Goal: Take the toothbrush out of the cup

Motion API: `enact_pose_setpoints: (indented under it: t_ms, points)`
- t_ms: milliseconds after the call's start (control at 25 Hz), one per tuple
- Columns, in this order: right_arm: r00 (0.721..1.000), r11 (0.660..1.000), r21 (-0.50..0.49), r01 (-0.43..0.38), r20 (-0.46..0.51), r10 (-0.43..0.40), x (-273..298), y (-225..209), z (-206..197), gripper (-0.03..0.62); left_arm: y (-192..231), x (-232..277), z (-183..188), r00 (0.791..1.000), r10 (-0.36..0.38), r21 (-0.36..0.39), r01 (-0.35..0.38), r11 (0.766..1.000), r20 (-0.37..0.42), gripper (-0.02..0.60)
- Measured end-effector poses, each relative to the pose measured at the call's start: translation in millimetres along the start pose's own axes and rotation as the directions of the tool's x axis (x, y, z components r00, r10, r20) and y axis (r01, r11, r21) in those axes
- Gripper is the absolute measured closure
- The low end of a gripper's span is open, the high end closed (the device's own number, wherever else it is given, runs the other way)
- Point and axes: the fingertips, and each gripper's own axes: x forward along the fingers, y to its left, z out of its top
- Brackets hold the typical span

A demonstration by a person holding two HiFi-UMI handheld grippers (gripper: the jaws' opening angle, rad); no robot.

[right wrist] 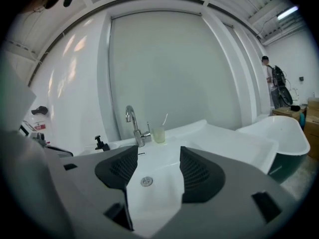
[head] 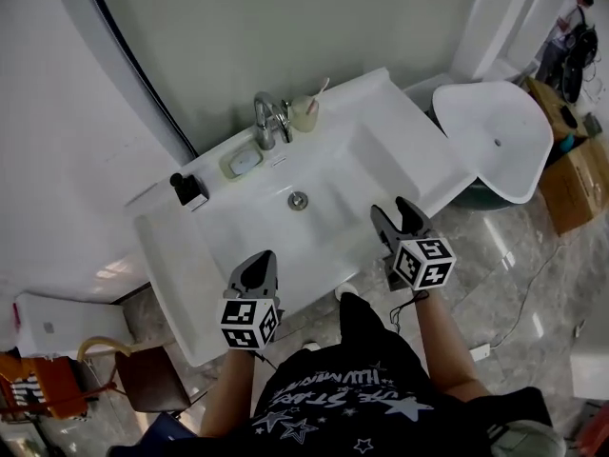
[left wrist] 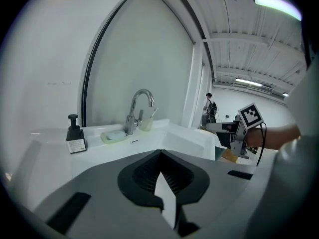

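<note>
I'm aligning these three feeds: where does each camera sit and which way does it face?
Head view: on the person's head, facing steeply down at the white ceramic washbasin; shows both forearms, the left gripper and the right gripper.
Left gripper view: on the left gripper, looking across the washbasin toward the chrome tap; jaws together, empty.
Right gripper view: on the right gripper, facing the tap; jaws apart, empty.
Shared: all show the tap and the pale cup holding a white toothbrush.

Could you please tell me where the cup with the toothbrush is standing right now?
In the head view, the pale translucent cup stands on the white sink's back ledge, just right of the chrome faucet.
</note>
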Motion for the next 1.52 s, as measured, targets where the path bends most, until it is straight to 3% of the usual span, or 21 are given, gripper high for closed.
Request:
enact_pose_setpoints:
  t_ms: [440, 920, 1200, 1520]
  points:
    - [0.984, 0.984, -0.033, -0.172, -0.052, 0.171, 122, -43, 54, 0.326, 25, 74, 46, 0.983, 0.185, -0.062, -0.183, 0.981, 0.019, 0.569]
    - [0.940, 0.942, 0.012, -0.336, -0.058, 0.336, 248, -36, 110, 0.326, 57, 115, 103, 0.942, 0.323, -0.073, -0.318, 0.945, 0.086, 0.569]
    - [0.917, 0.923, 0.077, -0.376, -0.108, 0.383, 311, -26, 106, 0.327, 81, 126, 115, 0.920, 0.386, -0.086, -0.380, 0.921, 0.071, 0.569]
    - [0.907, 0.913, 0.129, -0.386, -0.125, 0.401, 356, -24, 94, 0.366, 98, 136, 103, 0.902, 0.431, -0.110, -0.426, 0.898, 0.029, 0.569]
